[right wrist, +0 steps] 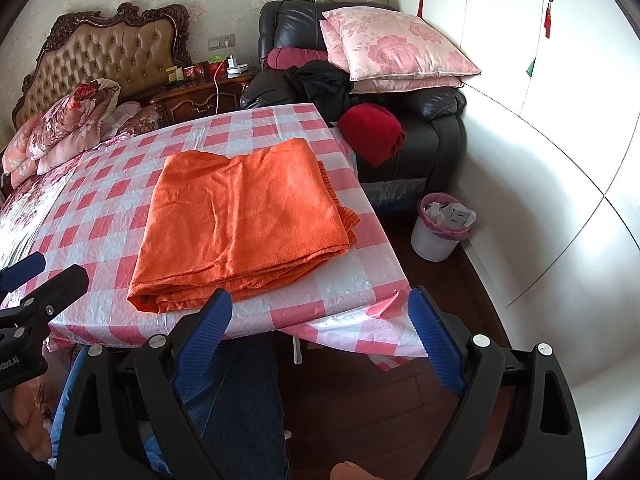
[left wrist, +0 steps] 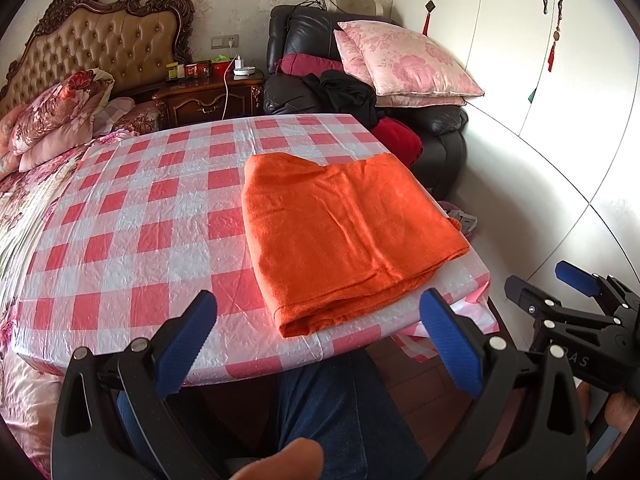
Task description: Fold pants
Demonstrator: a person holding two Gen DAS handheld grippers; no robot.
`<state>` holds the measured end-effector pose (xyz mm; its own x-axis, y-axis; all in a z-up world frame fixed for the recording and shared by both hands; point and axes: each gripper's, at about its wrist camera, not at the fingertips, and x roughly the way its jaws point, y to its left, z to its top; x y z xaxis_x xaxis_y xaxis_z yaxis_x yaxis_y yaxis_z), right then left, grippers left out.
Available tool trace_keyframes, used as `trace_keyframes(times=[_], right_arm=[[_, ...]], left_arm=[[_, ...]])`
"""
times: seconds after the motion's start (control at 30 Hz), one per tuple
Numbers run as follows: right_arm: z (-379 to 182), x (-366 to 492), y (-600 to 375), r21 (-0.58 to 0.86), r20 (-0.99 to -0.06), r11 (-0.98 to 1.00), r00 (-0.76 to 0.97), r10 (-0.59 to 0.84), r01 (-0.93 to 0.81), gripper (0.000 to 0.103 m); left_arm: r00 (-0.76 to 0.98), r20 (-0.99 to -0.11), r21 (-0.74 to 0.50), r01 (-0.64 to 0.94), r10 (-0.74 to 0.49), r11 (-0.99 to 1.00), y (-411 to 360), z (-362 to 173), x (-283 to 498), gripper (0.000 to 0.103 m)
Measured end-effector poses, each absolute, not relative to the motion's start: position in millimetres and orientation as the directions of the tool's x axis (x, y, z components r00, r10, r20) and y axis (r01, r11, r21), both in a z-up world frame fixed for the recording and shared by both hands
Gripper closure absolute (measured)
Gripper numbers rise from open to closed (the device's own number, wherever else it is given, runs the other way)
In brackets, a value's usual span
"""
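Pants: orange, folded into a flat stack on the table, near its front right corner.
Long axis: runs away from the person, front edge nearest.
Left hand-held gripper: jaws wide apart, empty, just short of the stack's front edge.
Right hand-held gripper: jaws wide apart, empty, off the front right corner.
Nearer: judged about equal.
Stage: folding looks nearly finished.
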<state>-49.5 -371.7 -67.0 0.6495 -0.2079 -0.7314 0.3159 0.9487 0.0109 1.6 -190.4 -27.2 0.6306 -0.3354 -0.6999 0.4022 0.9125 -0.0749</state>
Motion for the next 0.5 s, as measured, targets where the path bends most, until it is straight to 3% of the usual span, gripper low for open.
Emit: trace_keyframes(times=[0.5], right_arm=[[-68.7,-45.7,-367.5,0.022,-0.735,0.951,0.650,-0.195,0.310,0.015]], left_arm=[[0.614,-0.713,-0.097,0.390,-0.337,0.916,-182.4,-32.6,6.6,0.002]])
